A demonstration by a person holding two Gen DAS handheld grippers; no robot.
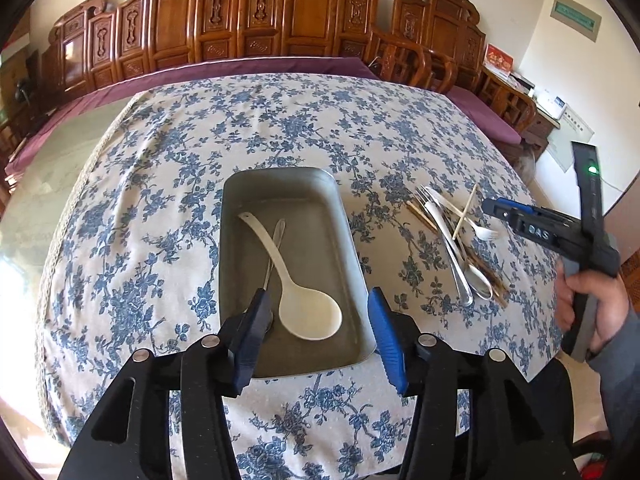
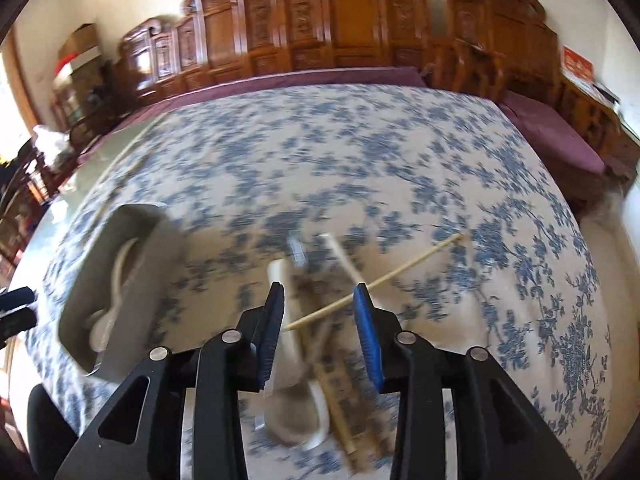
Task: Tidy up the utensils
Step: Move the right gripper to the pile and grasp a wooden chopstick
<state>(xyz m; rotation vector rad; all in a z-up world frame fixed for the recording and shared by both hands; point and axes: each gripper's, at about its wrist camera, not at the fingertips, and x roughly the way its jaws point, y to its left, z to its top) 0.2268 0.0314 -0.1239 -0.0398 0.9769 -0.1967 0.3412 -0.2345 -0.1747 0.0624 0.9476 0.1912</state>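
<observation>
A grey rectangular tray (image 1: pixel 344 224) sits on the flowered tablecloth and holds a white ladle-like spoon (image 1: pixel 308 312) and a slim metal utensil (image 1: pixel 276 244). My left gripper (image 1: pixel 316 312) hangs open over the tray's near end, nothing between its pads. To the right lies a pile of utensils (image 1: pixel 456 248): metal spoons, a white plastic fork, chopsticks. The right gripper (image 1: pixel 516 216) shows at the right edge, held by a hand. In the blurred right wrist view, my right gripper (image 2: pixel 320 312) stands open above that pile (image 2: pixel 304 360), with a pale chopstick (image 2: pixel 380 280) lying crosswise beneath it. The tray (image 2: pixel 120 280) is at left.
The blue-flowered cloth (image 1: pixel 160 200) covers a large table; bare tabletop (image 1: pixel 52 184) shows at left. Carved wooden chairs (image 1: pixel 256 12) line the far side, with purple cloth (image 1: pixel 240 68) along that edge. A person's hand and sleeve (image 1: pixel 600 308) are at right.
</observation>
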